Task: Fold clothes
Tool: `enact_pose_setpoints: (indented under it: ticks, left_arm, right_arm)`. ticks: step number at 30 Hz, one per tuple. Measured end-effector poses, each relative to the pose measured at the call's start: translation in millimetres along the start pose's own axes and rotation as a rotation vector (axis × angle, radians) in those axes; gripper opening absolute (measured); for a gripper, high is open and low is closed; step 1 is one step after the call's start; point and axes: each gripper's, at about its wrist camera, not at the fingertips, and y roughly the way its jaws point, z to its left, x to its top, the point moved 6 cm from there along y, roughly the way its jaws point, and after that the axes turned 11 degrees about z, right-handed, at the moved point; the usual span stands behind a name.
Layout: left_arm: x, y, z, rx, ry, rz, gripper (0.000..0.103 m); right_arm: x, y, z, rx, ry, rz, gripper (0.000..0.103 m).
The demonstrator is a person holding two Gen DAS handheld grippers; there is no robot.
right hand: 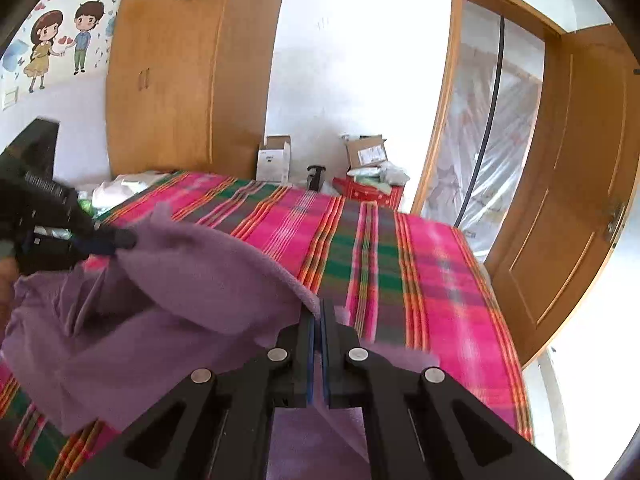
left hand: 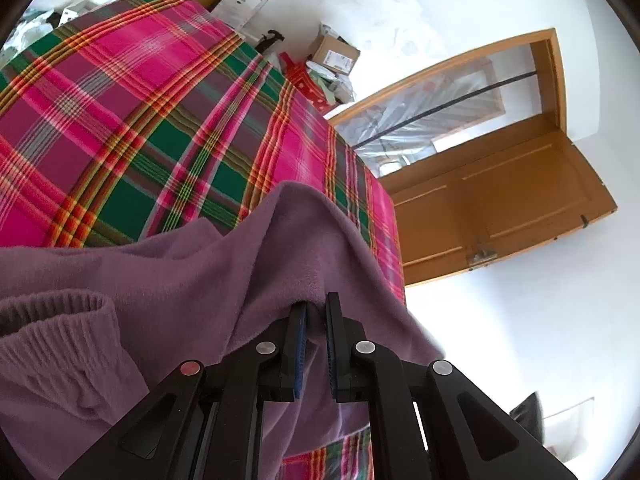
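My left claw [left hand: 316, 306] pinches a fold of the purple sweater [left hand: 180, 280], whose cloth drapes over both fingers – its ribbed cuff [left hand: 60, 320] bunches to the claw's left. My right claw [right hand: 321, 312] is pressed together on another edge of the same sweater, the fabric spreading away to its left toward the other claw. Beyond both claws lies the plaid-covered bed [right hand: 400, 260] – the wooden door [right hand: 580, 200] stands to the right.

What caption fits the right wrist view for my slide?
Right gripper and left gripper both pinch the purple sweater above the plaid bedspread.
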Motion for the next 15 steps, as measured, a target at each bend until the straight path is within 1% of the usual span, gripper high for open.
enact_pose_setpoints:
  ticks: [4,8,15]
  left_arm:
    - [6.8,5.0,2.0,0.004,-0.004,0.001,0.009]
    - [14.4,10.0,8.6,0.009,-0.022,0.003,0.009]
    - [31.0,17.9,16.9,0.026,-0.041,0.002,0.009]
  right_arm:
    - [18.2,14.4,0.6,-0.025,-0.044,0.005,0.002]
    - [27.9,32.0,3.1,-0.038,-0.087,0.027,0.002]
    - [41.2,60.8,1.0,-0.05,-0.097,0.061,0.002]
